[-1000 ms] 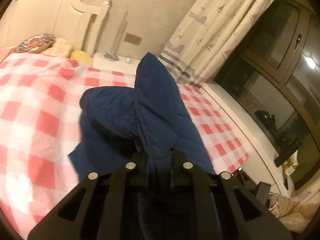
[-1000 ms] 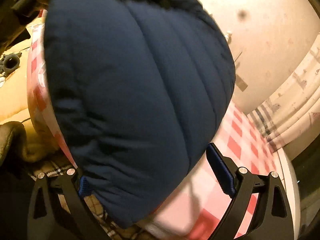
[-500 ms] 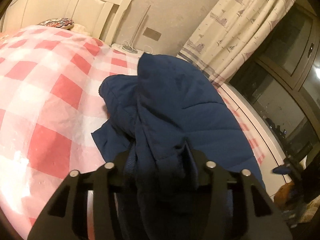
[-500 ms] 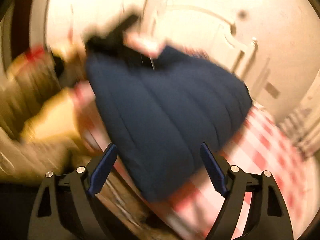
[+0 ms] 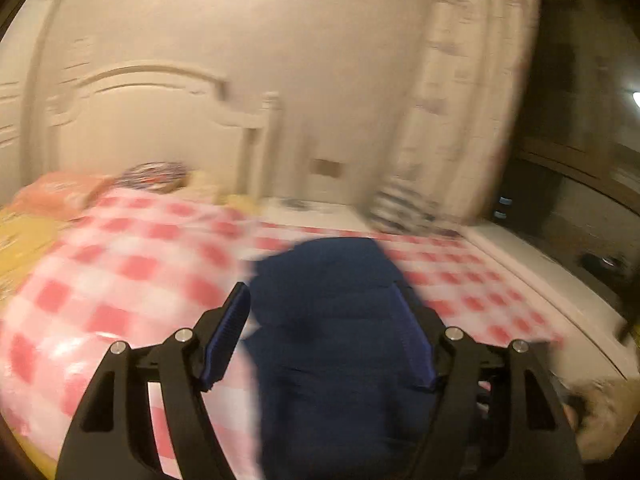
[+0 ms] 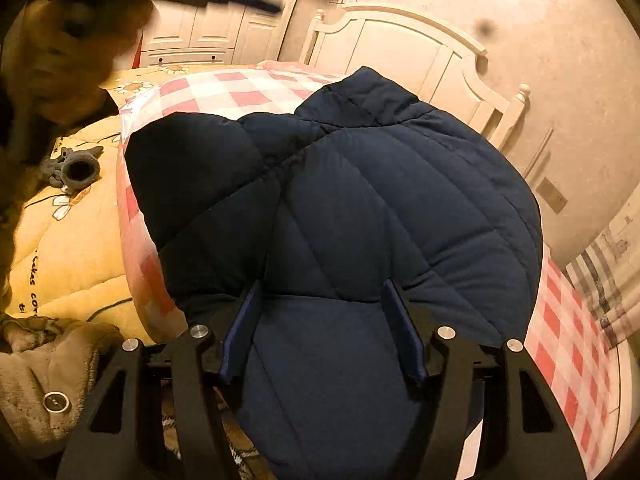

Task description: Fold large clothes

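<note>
A navy quilted puffer jacket lies bunched on the bed's pink-and-white checked sheet. In the blurred left wrist view the jacket sits between and below the pads of my left gripper. Those jaws are opening; the left pad stands apart from the fabric and nothing is pinched. My right gripper is low over the jacket's near edge. Its jaws are closing, with puffy fabric filling the gap between the blue pads, and a firm pinch does not show.
A cream headboard stands at the far end of the bed and a patterned curtain hangs to the right. A yellow quilt with a grey sock lies left of the jacket, brown fleece below it. A blurred hand is at top left.
My left gripper let go of the jacket and its jaws spread wide; the lifted fold dropped onto the bed. My right gripper's jaws narrowed around the jacket's near edge.
</note>
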`<state>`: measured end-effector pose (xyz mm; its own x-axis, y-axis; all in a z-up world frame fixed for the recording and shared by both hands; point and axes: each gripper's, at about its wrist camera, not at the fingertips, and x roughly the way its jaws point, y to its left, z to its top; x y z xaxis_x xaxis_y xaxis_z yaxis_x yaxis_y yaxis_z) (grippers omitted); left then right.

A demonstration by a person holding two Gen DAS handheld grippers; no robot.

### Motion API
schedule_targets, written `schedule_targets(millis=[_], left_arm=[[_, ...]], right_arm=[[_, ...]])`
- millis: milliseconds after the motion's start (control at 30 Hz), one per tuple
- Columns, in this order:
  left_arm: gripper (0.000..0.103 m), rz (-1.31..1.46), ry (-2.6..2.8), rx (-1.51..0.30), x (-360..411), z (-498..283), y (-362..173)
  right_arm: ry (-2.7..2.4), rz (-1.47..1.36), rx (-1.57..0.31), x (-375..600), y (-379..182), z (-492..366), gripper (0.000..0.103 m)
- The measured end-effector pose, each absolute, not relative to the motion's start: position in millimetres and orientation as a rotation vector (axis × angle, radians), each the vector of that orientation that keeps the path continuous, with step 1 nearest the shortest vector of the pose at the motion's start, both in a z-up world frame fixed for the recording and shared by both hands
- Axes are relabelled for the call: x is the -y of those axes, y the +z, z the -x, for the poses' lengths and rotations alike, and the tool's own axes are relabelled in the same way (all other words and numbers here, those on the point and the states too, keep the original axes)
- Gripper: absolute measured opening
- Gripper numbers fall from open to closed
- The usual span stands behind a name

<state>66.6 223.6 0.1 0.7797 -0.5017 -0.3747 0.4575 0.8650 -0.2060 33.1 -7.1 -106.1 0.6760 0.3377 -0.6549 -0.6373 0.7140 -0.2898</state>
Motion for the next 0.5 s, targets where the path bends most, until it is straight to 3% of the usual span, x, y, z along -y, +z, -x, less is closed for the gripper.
schedule_targets(millis=[167,233,500], left_arm=[[0.063,0.021,-0.421,-0.615,-183.1,-79.3,-73.5],[0.069,0.091,-0.413,-0.648,-191.4,-97.7,-113.3],[0.073,0.207,-0.484,-0.693,-206.9,-109.1,-121.5]], right_arm=[[0.584,0.528,-0.602,1.9,-107.9,-23.5,0.061],[0.598,0.526,-0.583,-3.1,-105.4,-12.3,0.061],[0.635,0.414,-0.532,49.1,-59.8,-27.3,0.059]])
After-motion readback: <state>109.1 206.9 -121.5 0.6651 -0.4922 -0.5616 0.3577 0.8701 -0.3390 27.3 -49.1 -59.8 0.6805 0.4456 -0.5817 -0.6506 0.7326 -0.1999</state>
